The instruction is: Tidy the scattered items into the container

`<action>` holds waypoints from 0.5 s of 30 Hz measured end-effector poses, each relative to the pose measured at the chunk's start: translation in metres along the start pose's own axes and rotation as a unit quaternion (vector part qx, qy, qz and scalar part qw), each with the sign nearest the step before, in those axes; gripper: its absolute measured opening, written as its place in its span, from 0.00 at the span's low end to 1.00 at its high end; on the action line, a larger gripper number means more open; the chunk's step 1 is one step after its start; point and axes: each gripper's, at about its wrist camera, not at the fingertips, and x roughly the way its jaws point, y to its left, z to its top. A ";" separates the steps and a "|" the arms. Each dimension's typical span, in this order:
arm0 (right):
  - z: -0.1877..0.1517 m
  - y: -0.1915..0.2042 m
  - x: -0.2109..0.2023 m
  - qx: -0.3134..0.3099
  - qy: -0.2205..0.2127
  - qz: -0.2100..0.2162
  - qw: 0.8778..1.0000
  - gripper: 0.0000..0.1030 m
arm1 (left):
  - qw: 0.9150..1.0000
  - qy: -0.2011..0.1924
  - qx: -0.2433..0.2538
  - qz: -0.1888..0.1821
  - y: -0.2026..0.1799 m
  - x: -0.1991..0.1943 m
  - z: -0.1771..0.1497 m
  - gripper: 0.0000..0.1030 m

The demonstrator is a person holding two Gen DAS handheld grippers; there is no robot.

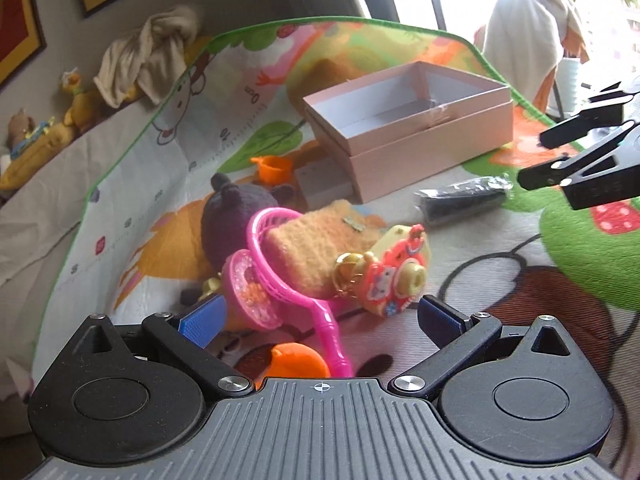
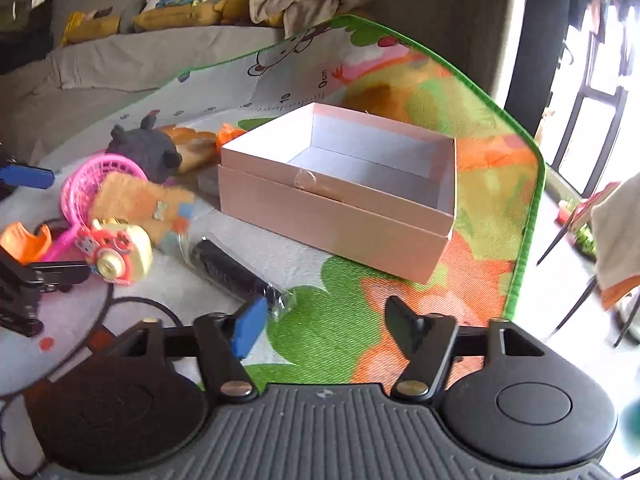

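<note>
An open pink box (image 1: 432, 160) (image 2: 328, 220) stands on the play mat, nothing visible inside. In front of it lie a dark plush (image 1: 236, 220), a fuzzy orange pouch (image 1: 316, 248), a pink net scoop (image 1: 280, 280), a yellow-red toy camera (image 1: 400, 276) (image 2: 116, 252), two orange pieces (image 1: 276, 168) (image 1: 296, 360) and a black wrapped cylinder (image 1: 464, 196) (image 2: 232, 270). My left gripper (image 1: 320, 318) is open just short of the pile, the scoop's handle lying between its fingers untouched. My right gripper (image 2: 326, 328) is open over bare mat, the cylinder just beyond its left finger.
The colourful mat (image 2: 500, 200) with a green border covers a grey bed. Stuffed toys (image 2: 180, 12) and a crumpled towel (image 1: 152, 52) line the far wall. A cloth-draped chair (image 1: 528, 32) and a bright window lie past the mat's right edge.
</note>
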 end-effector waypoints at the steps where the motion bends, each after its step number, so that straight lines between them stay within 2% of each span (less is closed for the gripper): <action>1: 0.000 0.002 0.001 0.006 0.000 0.009 1.000 0.71 | 1.000 0.001 0.008 0.019 0.004 0.005 0.002 1.00; 3: 0.000 0.008 0.005 0.014 0.001 0.021 1.000 0.72 | 0.998 -0.003 0.032 0.062 0.012 0.014 0.007 1.00; 5: 0.000 0.015 0.012 0.015 0.005 0.026 1.000 0.73 | 0.992 -0.005 0.057 0.115 0.021 0.022 0.011 1.00; 7: -0.001 0.019 0.018 0.018 0.014 0.030 0.999 0.74 | 0.988 -0.004 0.063 0.144 0.031 0.027 0.016 1.00; 10: 0.001 0.021 0.025 0.046 0.027 0.040 0.998 0.76 | 0.991 -0.008 0.040 0.129 0.040 0.021 0.021 1.00; 12: 0.006 0.023 0.028 0.082 0.032 0.043 0.995 0.83 | 0.995 -0.012 0.011 0.098 0.044 0.014 0.021 1.00; 15: 0.014 0.031 0.036 0.133 0.036 0.033 0.990 0.89 | 0.997 -0.017 -0.048 0.052 0.046 0.006 0.018 1.00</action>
